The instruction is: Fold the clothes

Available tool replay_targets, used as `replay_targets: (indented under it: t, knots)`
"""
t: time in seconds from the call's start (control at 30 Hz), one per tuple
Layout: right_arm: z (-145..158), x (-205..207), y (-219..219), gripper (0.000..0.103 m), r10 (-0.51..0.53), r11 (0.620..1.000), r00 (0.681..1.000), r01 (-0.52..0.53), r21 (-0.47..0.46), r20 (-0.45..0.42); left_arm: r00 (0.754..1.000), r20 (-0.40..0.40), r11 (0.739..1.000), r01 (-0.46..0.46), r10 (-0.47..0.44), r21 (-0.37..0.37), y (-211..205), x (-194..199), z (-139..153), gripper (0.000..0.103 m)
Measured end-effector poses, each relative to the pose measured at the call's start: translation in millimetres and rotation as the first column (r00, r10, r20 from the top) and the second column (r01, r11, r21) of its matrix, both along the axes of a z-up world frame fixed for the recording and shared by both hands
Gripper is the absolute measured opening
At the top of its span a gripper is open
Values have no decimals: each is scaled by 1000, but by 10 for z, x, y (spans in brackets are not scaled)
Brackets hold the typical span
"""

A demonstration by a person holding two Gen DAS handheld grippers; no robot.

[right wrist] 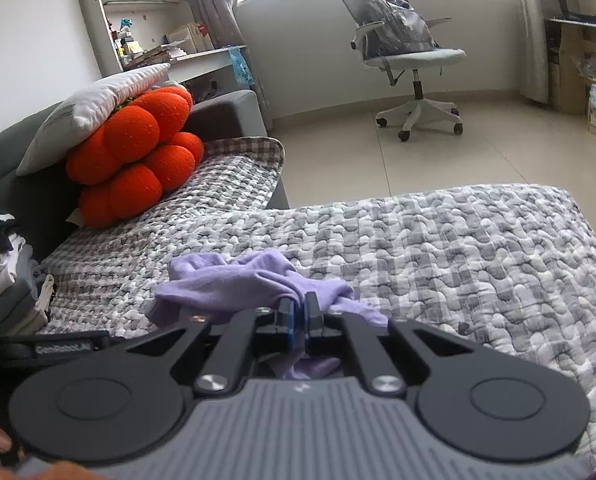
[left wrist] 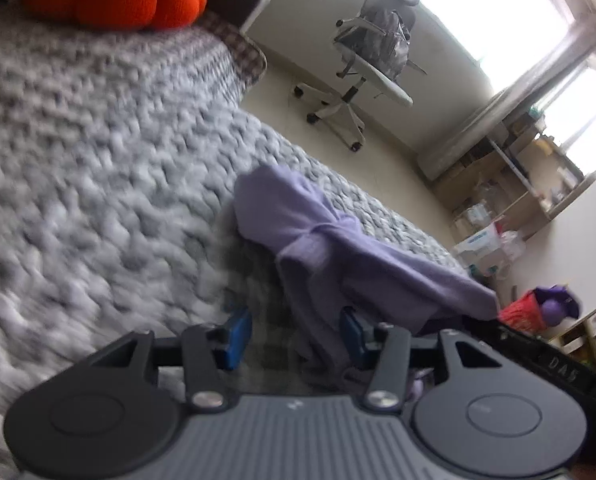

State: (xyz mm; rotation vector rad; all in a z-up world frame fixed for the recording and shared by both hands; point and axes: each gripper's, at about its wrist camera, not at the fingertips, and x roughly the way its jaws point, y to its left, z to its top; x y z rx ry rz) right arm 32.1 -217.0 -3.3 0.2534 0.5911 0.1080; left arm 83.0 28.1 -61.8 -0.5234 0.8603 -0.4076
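A crumpled lilac garment [right wrist: 253, 280] lies on the grey checked quilt [right wrist: 458, 248] of a bed. My right gripper [right wrist: 298, 312] is shut on a bunched fold of the lilac garment, with cloth trailing under the jaws. In the left wrist view the same garment [left wrist: 322, 248] lies just ahead and to the right. My left gripper [left wrist: 293, 340] is open, its blue pads wide apart, low over the quilt [left wrist: 97, 168], with the garment's edge near its right finger [left wrist: 352, 336]. The left wrist view is tilted and blurred.
An orange pumpkin cushion [right wrist: 133, 152] and a white pillow [right wrist: 93, 108] lean at the head of the bed. A stack of folded clothes [right wrist: 9, 280] sits at the left. An office chair [right wrist: 410, 56] stands on the tiled floor beyond, with shelves [left wrist: 510, 200] along the walls.
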Motion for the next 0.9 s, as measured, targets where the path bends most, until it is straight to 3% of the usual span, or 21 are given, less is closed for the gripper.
replay_targets:
  t: [0.2, 0.33, 0.5, 0.63, 0.7, 0.9]
  knots:
    - [-30, -25, -11, 4, 7, 1000, 1000, -7, 9, -13, 999, -16, 996, -44, 43, -73, -47, -12, -54, 50]
    - [-47, -8, 1, 4, 10, 1000, 1000, -10, 6, -21, 995, -72, 996, -73, 69, -53, -42, -4, -104, 53]
    - [-69, 12, 16, 4, 13, 1000, 999, -13, 3, -31, 994, -67, 993, -90, 85, -73, -66, 10, -113, 59]
    - [-87, 29, 27, 4, 16, 1000, 999, -16, 0, -39, 993, -52, 991, -109, 105, -78, -91, 19, -120, 55]
    - [-99, 32, 33, 4, 12, 1000, 999, -12, -2, -45, 991, -52, 989, -124, 120, -78, -100, 19, -124, 12]
    - [-105, 21, 63, 4, 7, 1000, 999, -8, -12, -51, 987, -22, 986, -159, 158, -45, -19, -54, -8, 2]
